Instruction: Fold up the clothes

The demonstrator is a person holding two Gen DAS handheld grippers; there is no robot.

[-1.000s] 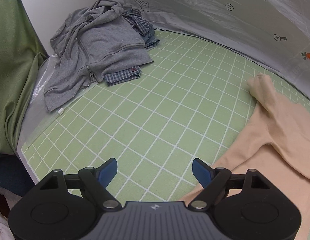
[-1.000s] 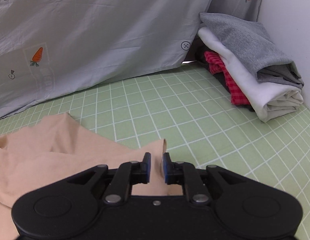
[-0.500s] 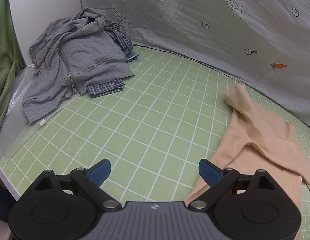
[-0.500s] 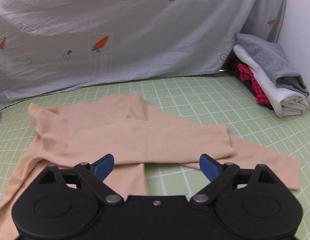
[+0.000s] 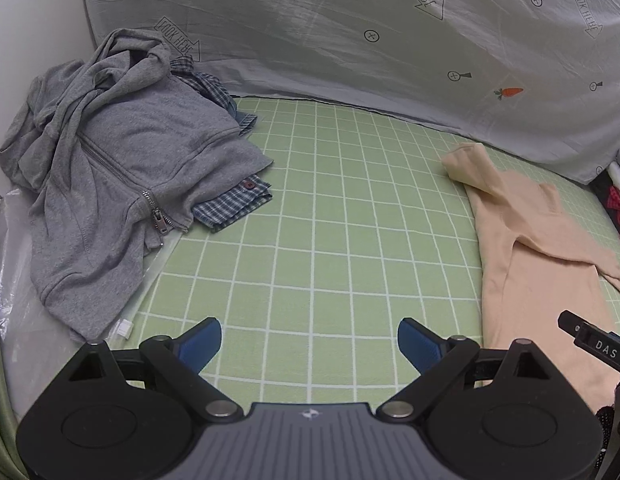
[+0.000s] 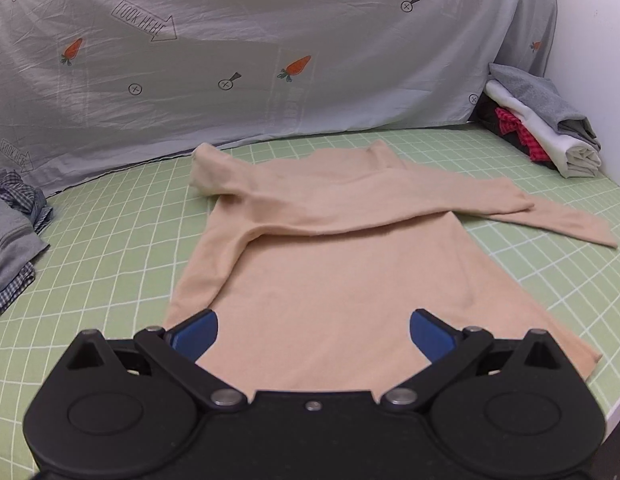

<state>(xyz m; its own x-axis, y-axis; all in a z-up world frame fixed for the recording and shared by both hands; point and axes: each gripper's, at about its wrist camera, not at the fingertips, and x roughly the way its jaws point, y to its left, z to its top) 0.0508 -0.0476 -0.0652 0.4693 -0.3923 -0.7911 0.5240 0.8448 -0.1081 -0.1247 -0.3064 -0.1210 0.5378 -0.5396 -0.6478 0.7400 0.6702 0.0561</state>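
Awaiting body folds: beige top (image 6: 334, 280), sleeves crossed on chest. Right claw (image 6: 314, 330) and left claw (image 5: 310, 340) released, empty. Folded stack (image 6: 546, 120) done; grey hoodie pile (image 5: 109, 168) left unfolded.

Beige long-sleeved top (image 6: 330, 280), flat on green grid mat (image 6: 109, 240), sleeves folded across chest

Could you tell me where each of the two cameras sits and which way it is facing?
Left wrist: on the left hand-held gripper, jaws open, facing down at the green grid mat and grey hoodie; the other gripper's tip shows at right.
Right wrist: on the right hand-held gripper, jaws open, facing down over the beige top; folded stack far right.
Shared: beige top, mat, hoodie, carrot-print sheet.
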